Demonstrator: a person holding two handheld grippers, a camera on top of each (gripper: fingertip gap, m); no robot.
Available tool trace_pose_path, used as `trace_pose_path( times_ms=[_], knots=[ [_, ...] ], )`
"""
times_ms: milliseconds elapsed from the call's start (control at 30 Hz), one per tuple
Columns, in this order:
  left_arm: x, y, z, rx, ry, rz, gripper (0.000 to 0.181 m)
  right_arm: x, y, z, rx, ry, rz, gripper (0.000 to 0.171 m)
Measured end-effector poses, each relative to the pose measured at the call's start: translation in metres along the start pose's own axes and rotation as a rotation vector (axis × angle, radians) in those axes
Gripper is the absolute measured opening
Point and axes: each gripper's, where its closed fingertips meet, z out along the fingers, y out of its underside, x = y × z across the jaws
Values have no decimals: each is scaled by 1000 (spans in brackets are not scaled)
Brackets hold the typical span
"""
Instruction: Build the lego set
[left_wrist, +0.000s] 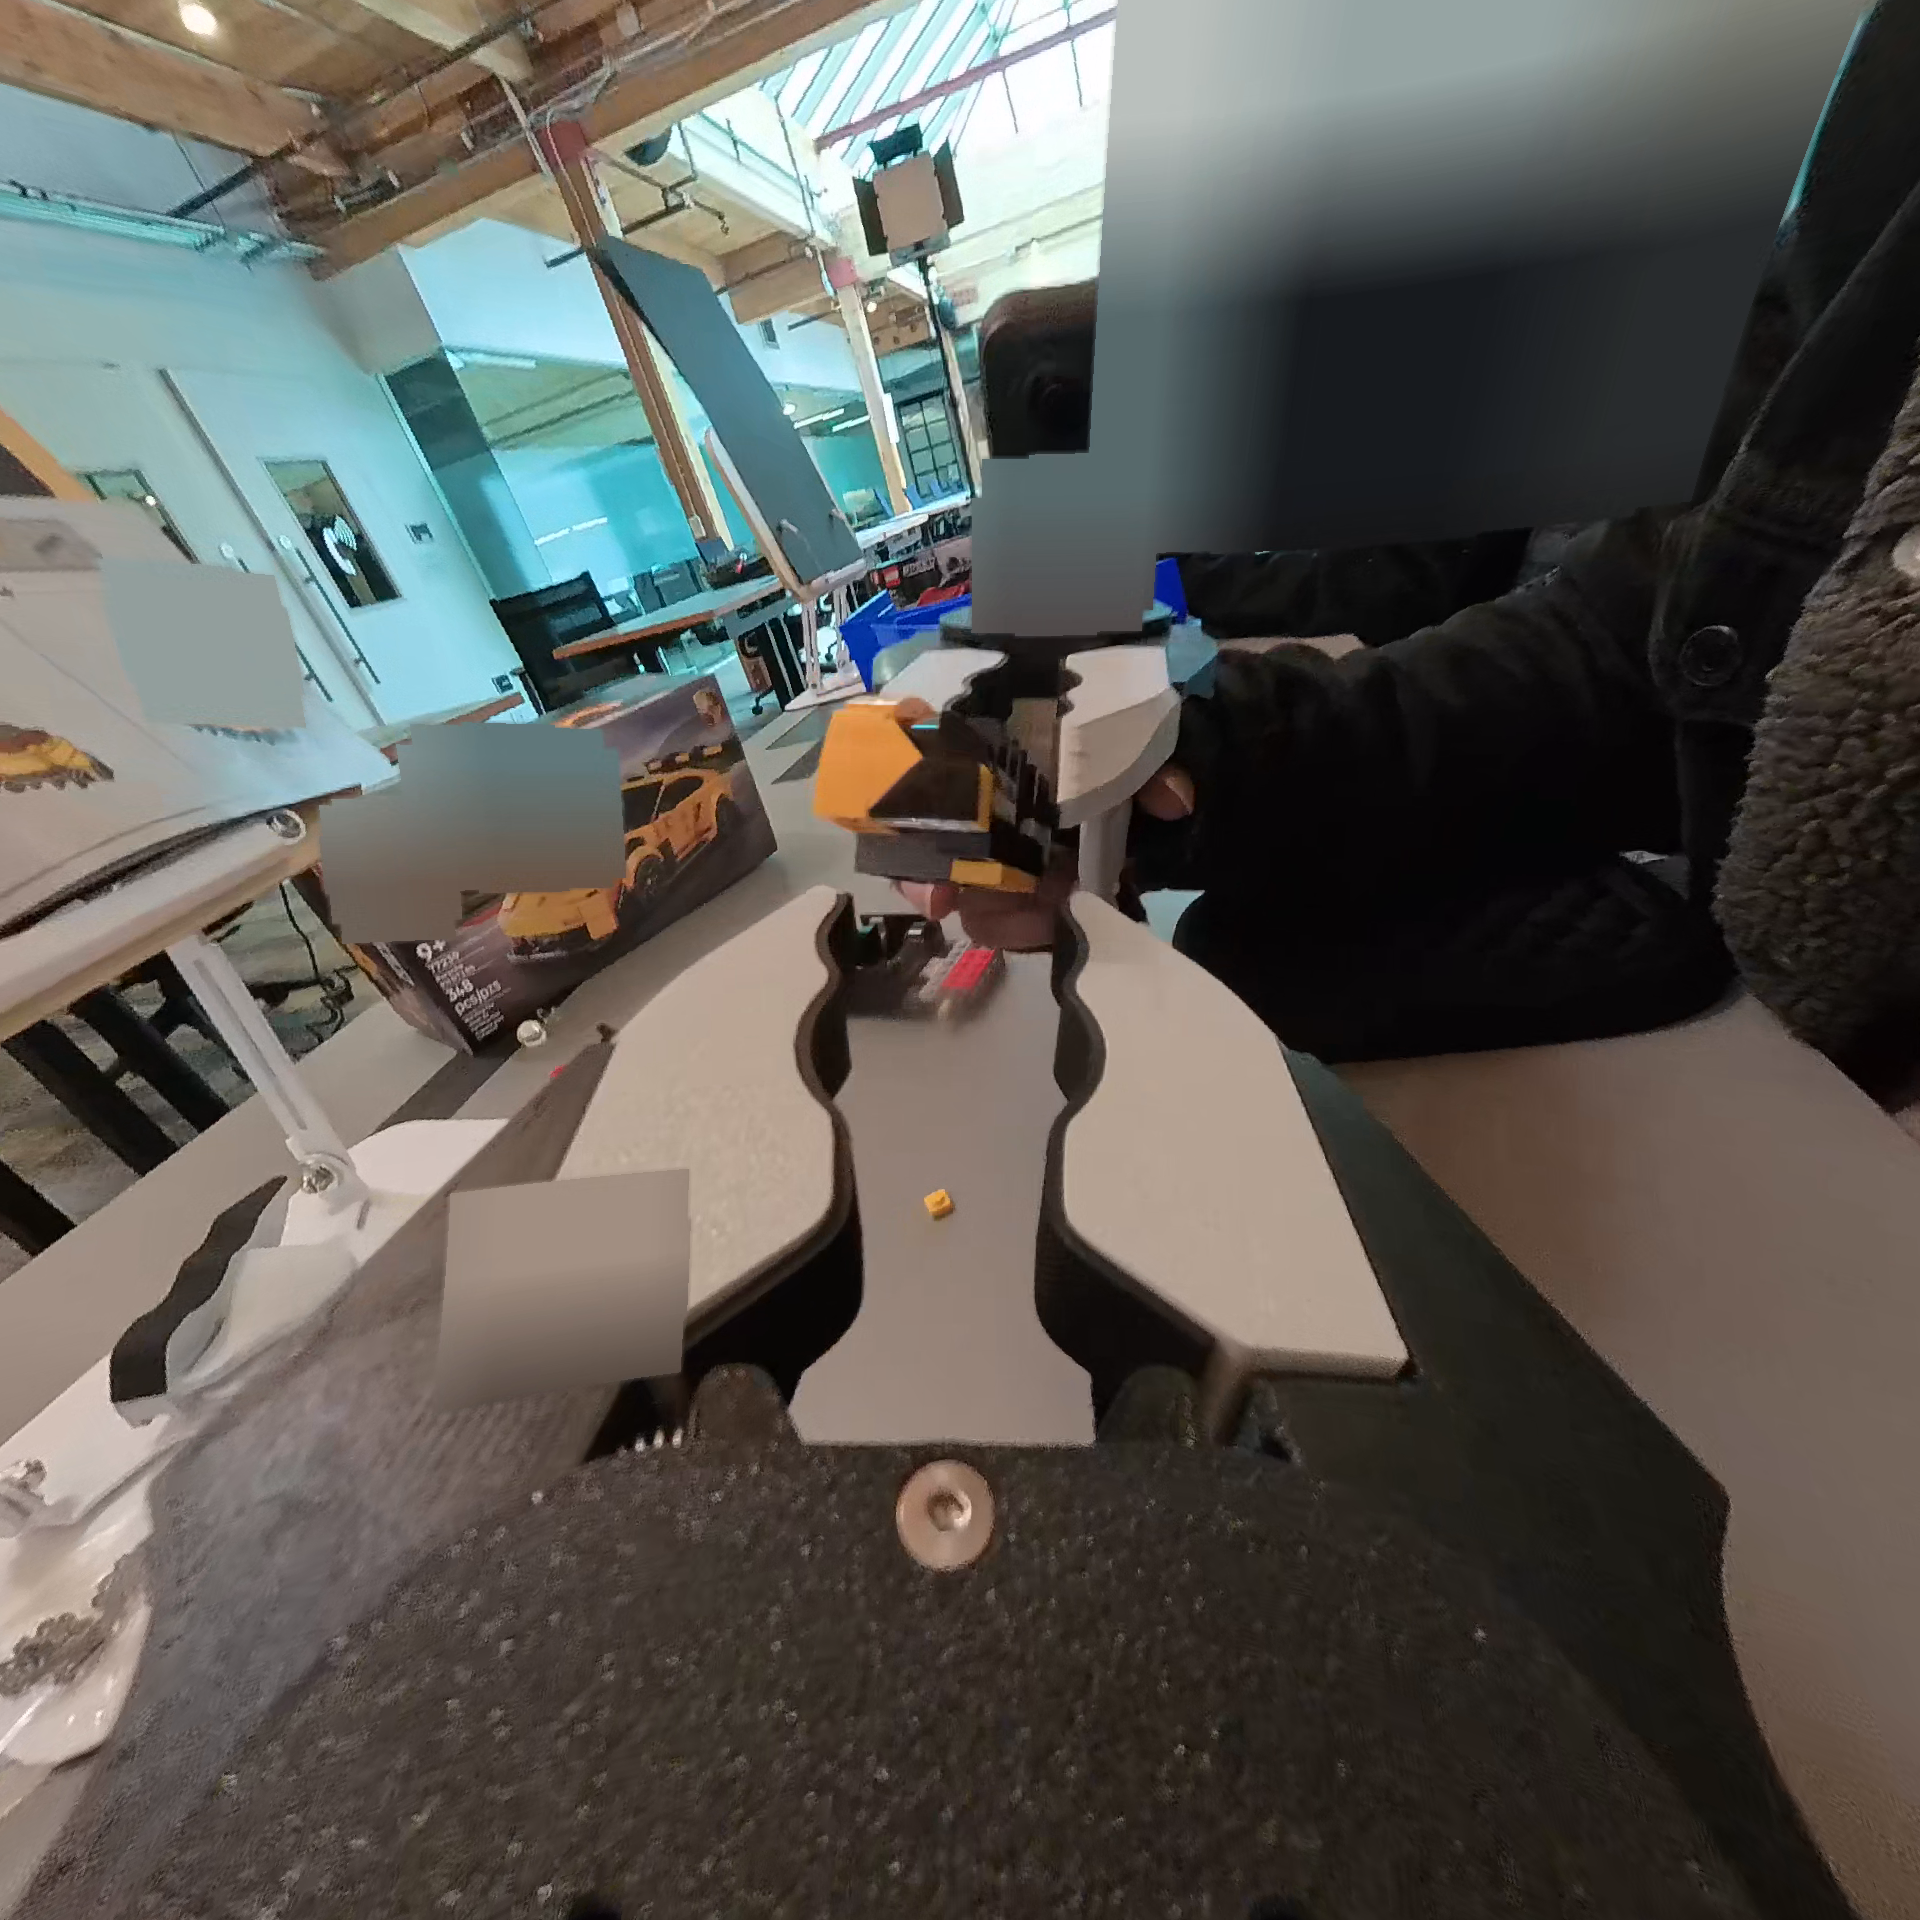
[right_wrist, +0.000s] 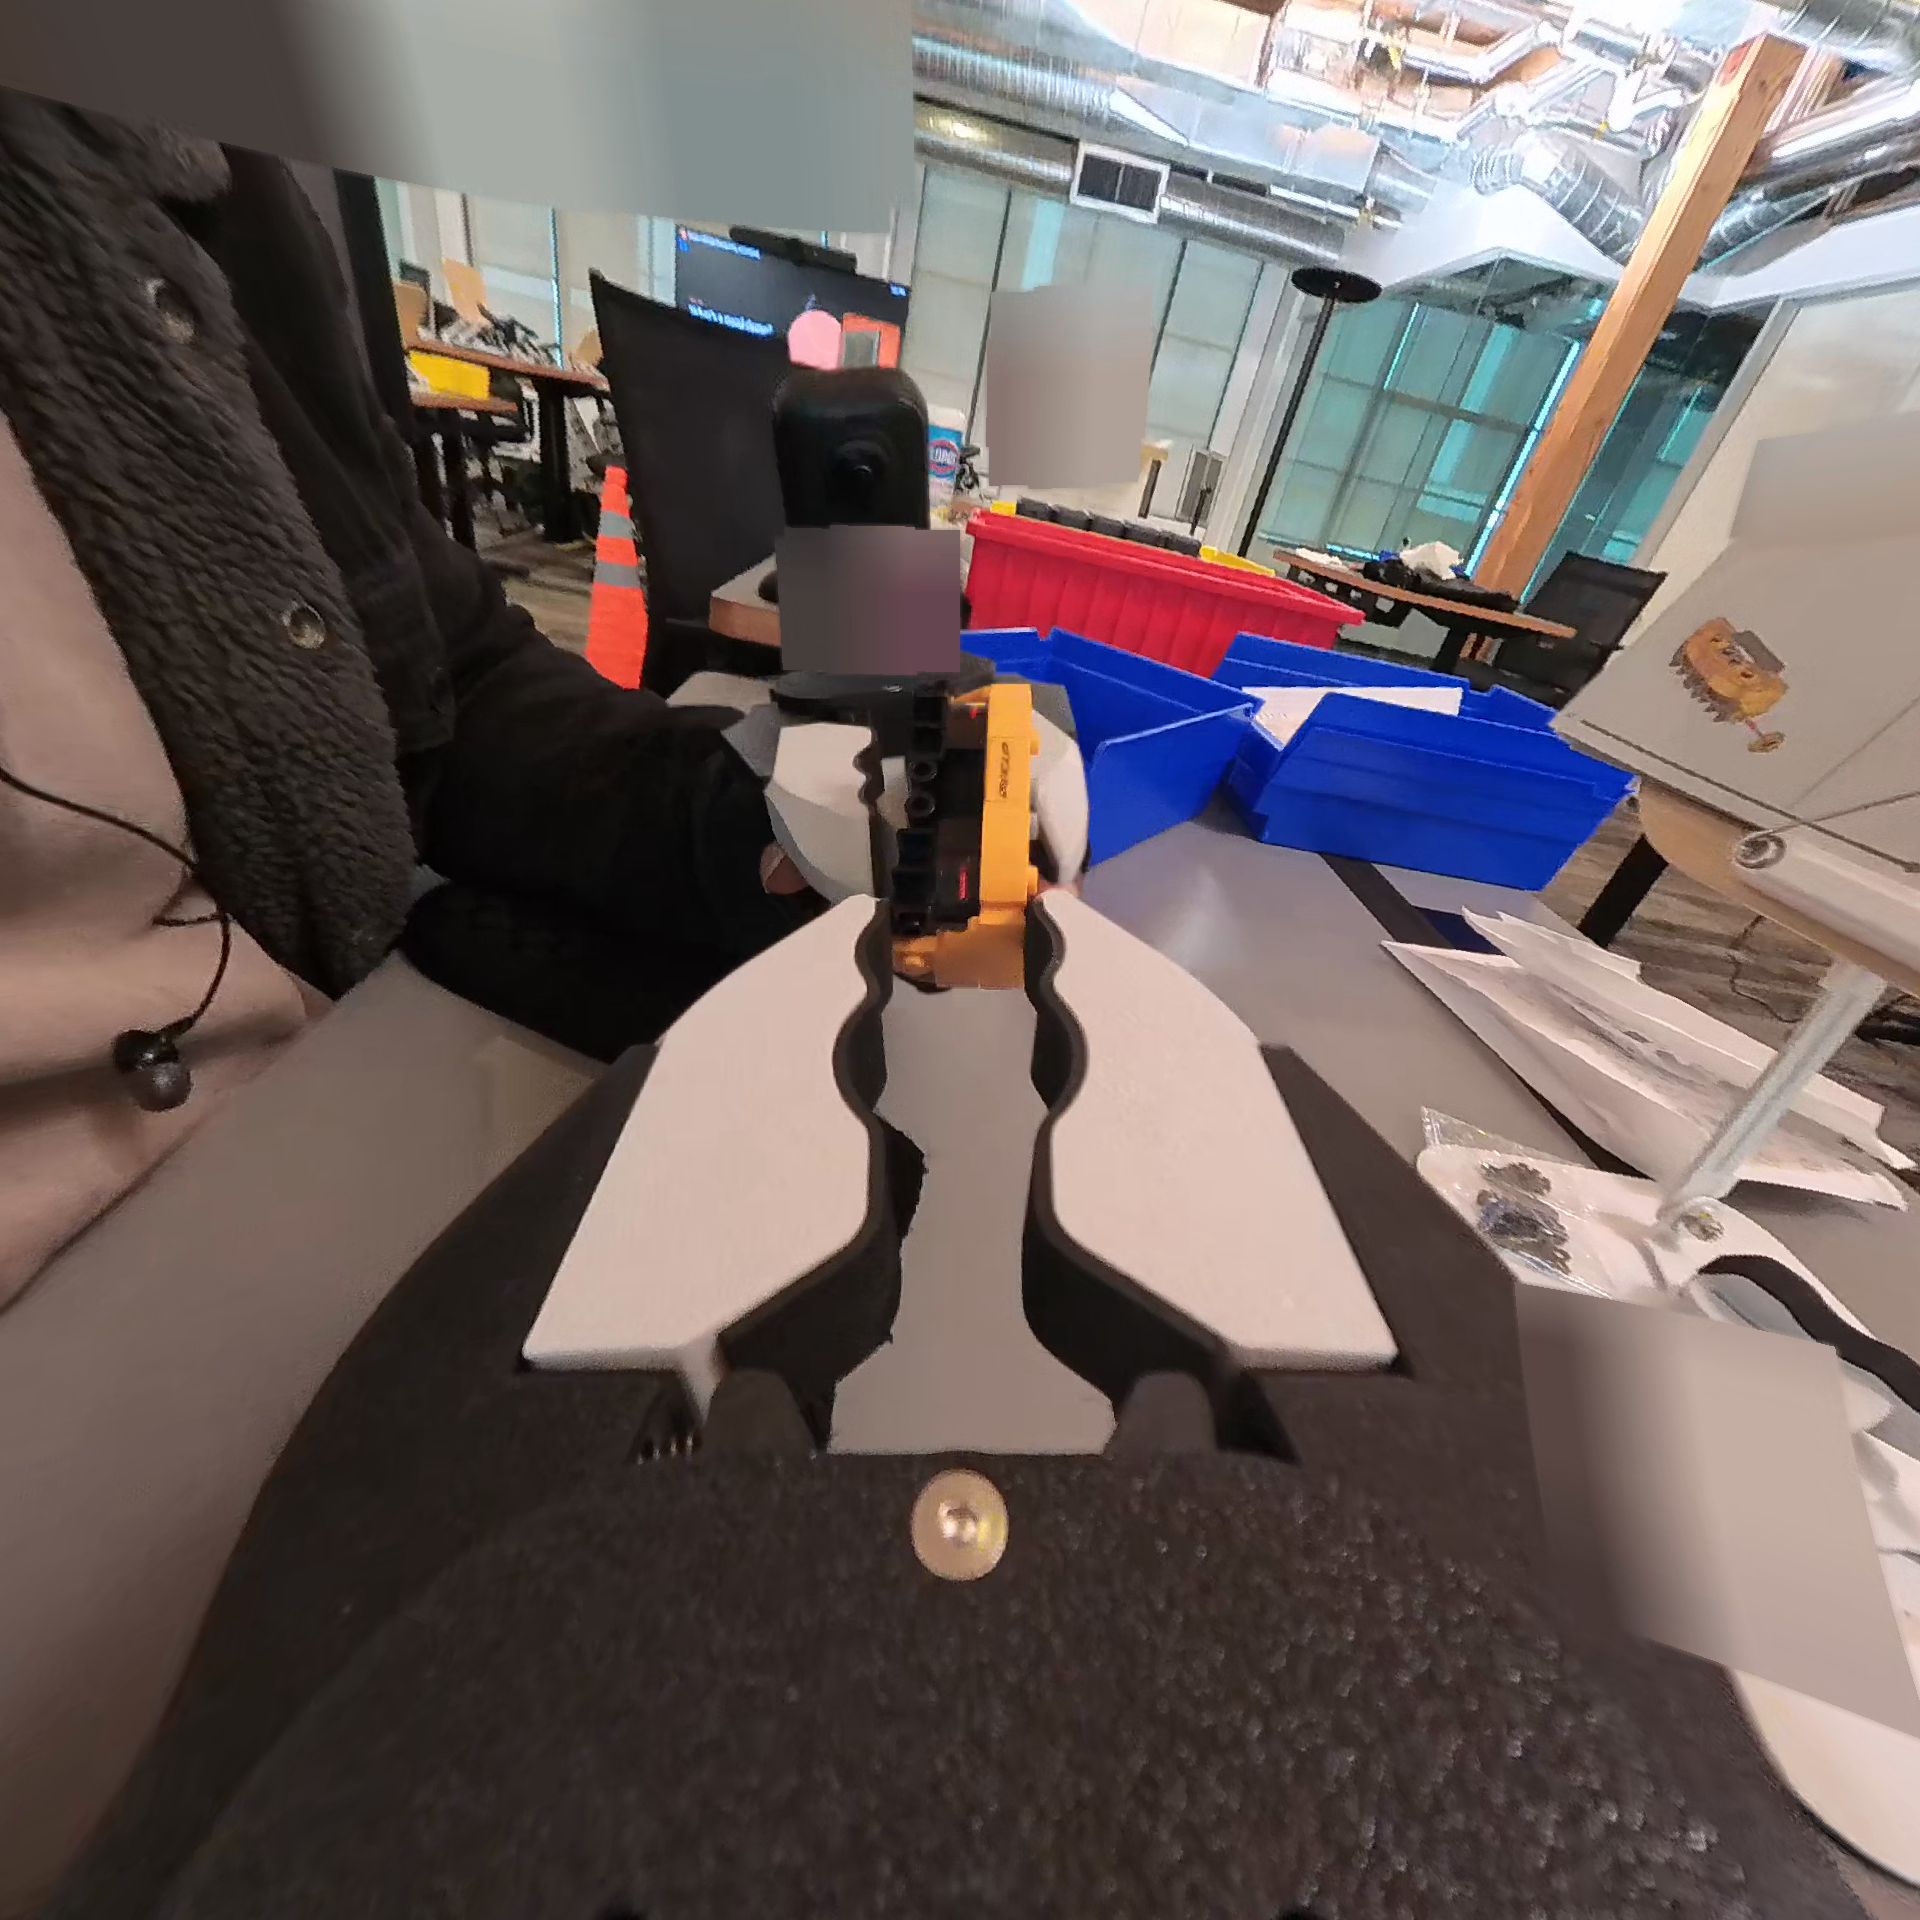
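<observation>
My right gripper is shut on the lower end of a yellow and black lego car assembly and holds it upright above the grey table. In the left wrist view the same assembly sits in the far gripper, just above and beyond my left gripper. My left gripper's jaws stand apart. A blurred black and red lego piece shows between its tips, with a gap on the right side. A tiny yellow stud piece lies on the table under the left fingers.
The lego box and an instruction booklet on a stand are at the left. Blue bins, a red bin, loose papers and a bag of small parts are at the right. A person's dark sleeve lies along the table. Only a small space, under 4 cm, lies between the two pairs of fingers.
</observation>
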Motion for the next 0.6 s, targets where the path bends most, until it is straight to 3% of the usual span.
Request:
trace_pose_path(
  times_ms=[300, 600],
  knots=[
    [2, 8, 1, -32, 12, 34, 43, 0, 29, -2, -198, 5, -58, 24],
    [9, 41, 6, -247, 13, 248, 32, -7, 50, 1, -336, -17, -116, 24]
  ],
)
